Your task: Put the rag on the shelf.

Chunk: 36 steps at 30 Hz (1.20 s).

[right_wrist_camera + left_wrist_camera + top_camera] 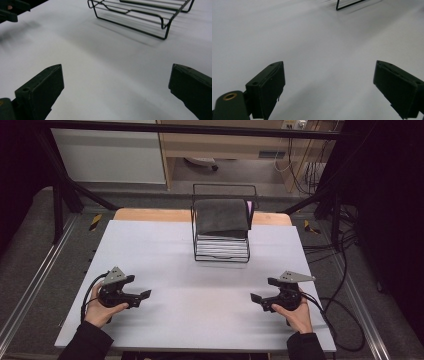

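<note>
My left gripper (142, 296): jaws wide apart, nothing between them, low over the white table (150, 250).
My right gripper (256, 300): jaws wide apart too, empty, facing the left one.
Dark folded cloth (222, 216): well ahead of both jaw pairs, between them, draped on the wire rack (221, 254).
Handling: I judge it soft, light and limp; it would sag unless pinched at a folded edge, best with both jaw pairs.
Long axis: seemingly front to back, away from my jaws; front edge hangs toward me.
</note>
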Each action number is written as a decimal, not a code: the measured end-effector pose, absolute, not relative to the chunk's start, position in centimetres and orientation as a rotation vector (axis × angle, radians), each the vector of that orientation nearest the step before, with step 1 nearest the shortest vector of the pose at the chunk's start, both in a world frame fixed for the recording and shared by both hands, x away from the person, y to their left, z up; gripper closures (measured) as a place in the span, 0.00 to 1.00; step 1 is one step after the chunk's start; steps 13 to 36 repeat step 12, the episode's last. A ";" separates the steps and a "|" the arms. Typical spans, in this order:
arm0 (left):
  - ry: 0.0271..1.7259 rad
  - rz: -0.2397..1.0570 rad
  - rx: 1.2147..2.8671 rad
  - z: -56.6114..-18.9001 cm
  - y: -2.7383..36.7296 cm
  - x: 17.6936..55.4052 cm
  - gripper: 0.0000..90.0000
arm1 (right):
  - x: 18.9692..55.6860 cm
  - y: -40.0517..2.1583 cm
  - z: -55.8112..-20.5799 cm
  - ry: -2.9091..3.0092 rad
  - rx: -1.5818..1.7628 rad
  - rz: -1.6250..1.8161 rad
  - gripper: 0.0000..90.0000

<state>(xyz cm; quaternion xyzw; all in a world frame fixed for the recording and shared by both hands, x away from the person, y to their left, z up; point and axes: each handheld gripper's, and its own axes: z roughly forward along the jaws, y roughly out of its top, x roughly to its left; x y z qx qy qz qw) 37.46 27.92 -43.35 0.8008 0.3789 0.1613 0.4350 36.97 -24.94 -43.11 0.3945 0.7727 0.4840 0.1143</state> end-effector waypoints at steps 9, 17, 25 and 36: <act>0.953 0.393 2.006 -44.2 28.9 36.9 0.12 | 36.0 -26.8 -44.6 2.269 1.169 1.403 0.01; 0.953 0.393 2.004 -44.3 29.0 36.8 0.12 | 35.8 -27.1 -44.7 2.265 1.173 1.403 0.01; 0.953 0.393 2.004 -44.3 29.0 36.8 0.12 | 35.8 -27.1 -44.7 2.265 1.173 1.403 0.01; 0.953 0.393 2.004 -44.3 29.0 36.8 0.12 | 35.8 -27.1 -44.7 2.265 1.173 1.403 0.01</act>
